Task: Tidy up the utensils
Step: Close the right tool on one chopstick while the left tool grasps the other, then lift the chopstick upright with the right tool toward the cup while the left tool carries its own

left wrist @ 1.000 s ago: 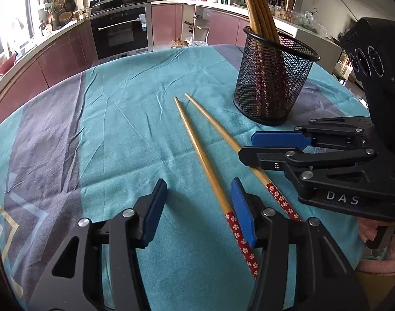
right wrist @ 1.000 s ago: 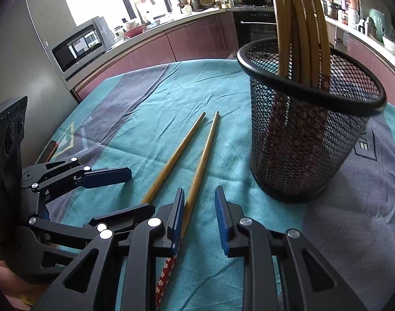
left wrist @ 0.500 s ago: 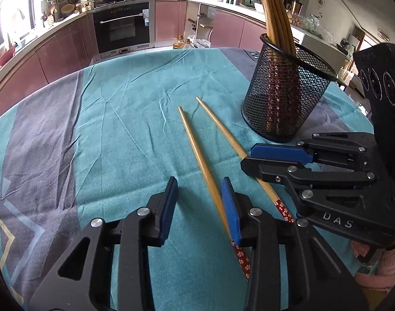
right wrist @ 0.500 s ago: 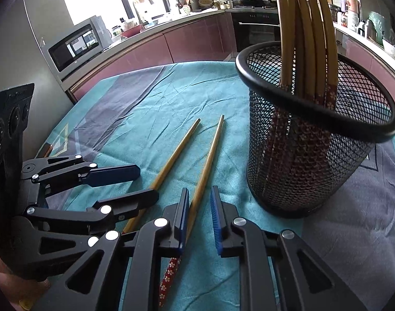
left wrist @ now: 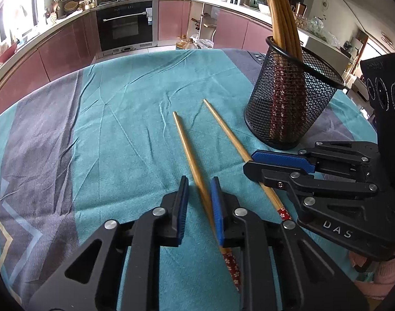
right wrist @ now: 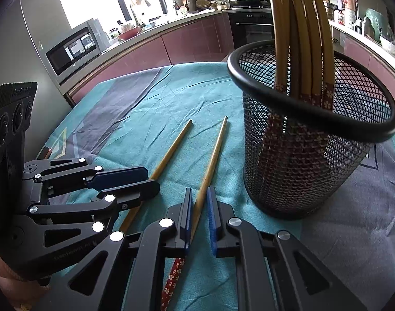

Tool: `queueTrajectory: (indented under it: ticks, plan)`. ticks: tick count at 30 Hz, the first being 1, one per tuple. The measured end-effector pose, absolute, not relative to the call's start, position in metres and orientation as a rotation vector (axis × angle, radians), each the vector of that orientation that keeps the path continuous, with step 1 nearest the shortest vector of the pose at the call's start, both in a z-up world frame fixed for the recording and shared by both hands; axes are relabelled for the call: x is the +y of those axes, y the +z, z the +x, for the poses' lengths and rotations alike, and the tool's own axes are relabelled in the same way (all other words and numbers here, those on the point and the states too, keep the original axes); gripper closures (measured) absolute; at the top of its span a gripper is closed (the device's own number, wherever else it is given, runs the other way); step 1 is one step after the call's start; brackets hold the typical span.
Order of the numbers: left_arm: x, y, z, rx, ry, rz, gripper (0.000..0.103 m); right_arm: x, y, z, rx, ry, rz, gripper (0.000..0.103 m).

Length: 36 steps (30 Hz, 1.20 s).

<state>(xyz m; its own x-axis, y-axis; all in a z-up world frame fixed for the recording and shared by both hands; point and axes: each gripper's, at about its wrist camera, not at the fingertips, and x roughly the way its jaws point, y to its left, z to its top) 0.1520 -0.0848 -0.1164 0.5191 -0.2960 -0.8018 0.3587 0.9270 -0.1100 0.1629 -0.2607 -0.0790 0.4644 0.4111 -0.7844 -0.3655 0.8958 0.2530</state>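
Two bamboo chopsticks with red flowered ends lie side by side on the teal tablecloth. My left gripper (left wrist: 199,189) straddles the left chopstick (left wrist: 187,145), jaws narrowed around it with a small gap still showing. My right gripper (right wrist: 199,199) straddles the right chopstick (right wrist: 210,160) the same way, nearly closed. Each gripper also shows in the other's view, the right gripper (left wrist: 277,163) and the left gripper (right wrist: 124,181). A black mesh holder (right wrist: 301,160) with several chopsticks upright in it stands just right of the grippers; it also shows in the left wrist view (left wrist: 288,103).
The table carries a teal and grey cloth (left wrist: 106,129). Kitchen counters, an oven (left wrist: 127,23) and a microwave (right wrist: 73,49) line the far walls beyond the table edge.
Both grippers have moved forward along the chopsticks and narrowed their jaws around them. The chopsticks still lie on the cloth.
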Motion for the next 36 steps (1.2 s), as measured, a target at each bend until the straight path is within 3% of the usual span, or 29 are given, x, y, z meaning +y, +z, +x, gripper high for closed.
queueTrajectory:
  ticks: [2, 14, 36]
  plan:
    - [-0.085, -0.117, 0.151, 0.948, -0.394, 0.067, 0.09, -0.261, -0.079, 0.163, 0.977, 0.477, 0.059, 0.093]
    - [-0.081, -0.117, 0.15, 0.949, -0.379, 0.015, 0.095, -0.267, -0.079, 0.162, 0.977, 0.469, 0.108, 0.097]
    - [-0.064, -0.078, 0.114, 0.846, -0.405, -0.024, 0.096, -0.275, -0.038, 0.127, 0.861, 0.555, 0.157, 0.097]
